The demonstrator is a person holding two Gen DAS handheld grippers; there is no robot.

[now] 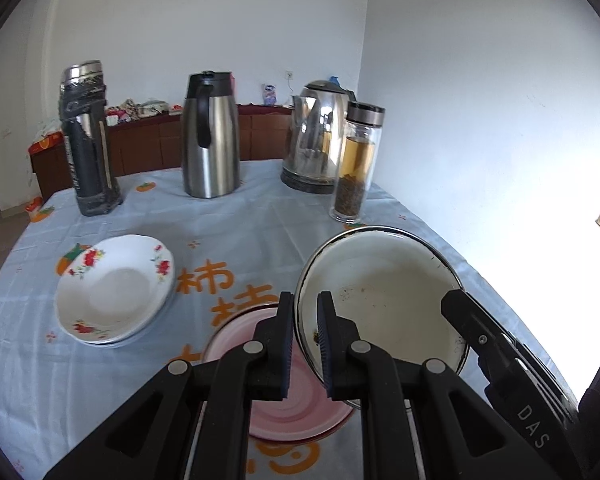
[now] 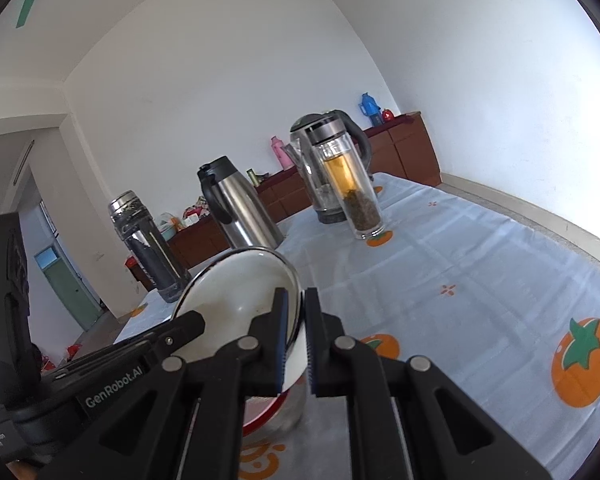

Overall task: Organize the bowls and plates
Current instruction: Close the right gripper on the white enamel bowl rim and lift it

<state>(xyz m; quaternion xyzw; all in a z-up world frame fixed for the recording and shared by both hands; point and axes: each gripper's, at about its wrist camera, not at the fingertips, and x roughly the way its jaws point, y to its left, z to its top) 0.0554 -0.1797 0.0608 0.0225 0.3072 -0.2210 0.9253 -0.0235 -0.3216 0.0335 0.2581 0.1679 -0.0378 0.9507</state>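
- The left tool [image 1: 305, 344] is clamped on the left rim of a white bowl [image 1: 384, 292], one finger inside the bowl and one outside.
- The right tool [image 2: 294, 344] grips the opposite rim of the same bowl [image 2: 236, 292] in the same way, so both tools carry it between them.
- The bowl is tilted, its opening turned toward the left camera, and it is lifted off the bench [image 1: 260, 224]. Its inside is cream white with dark specks and stains, and its rim is a thin dark metal edge.
- Right below the bowl sits a pink dish [image 1: 300, 408] on the cloth, partly hidden by the left tool's fingers. In the right view only its red edge [image 2: 266, 414] shows under the bowl.
- To the left of it, well apart, a white plate with red flowers [image 1: 114, 288] rests on a second plate of the same kind.
- The bench is covered with a pale blue cloth printed with orange fruit and orange characters.
- Along the far side stand four vessels, all upright: a dark flask with a steel cap [image 1: 86, 136], a steel jug with a black handle [image 1: 210, 136], a shiny kettle [image 1: 316, 136], and just in front of the kettle a glass bottle of tea with leaves at the bottom [image 1: 356, 160].
- Behind the bench a low brown cabinet [image 1: 148, 140] runs along the white wall, with small odds and ends on top.
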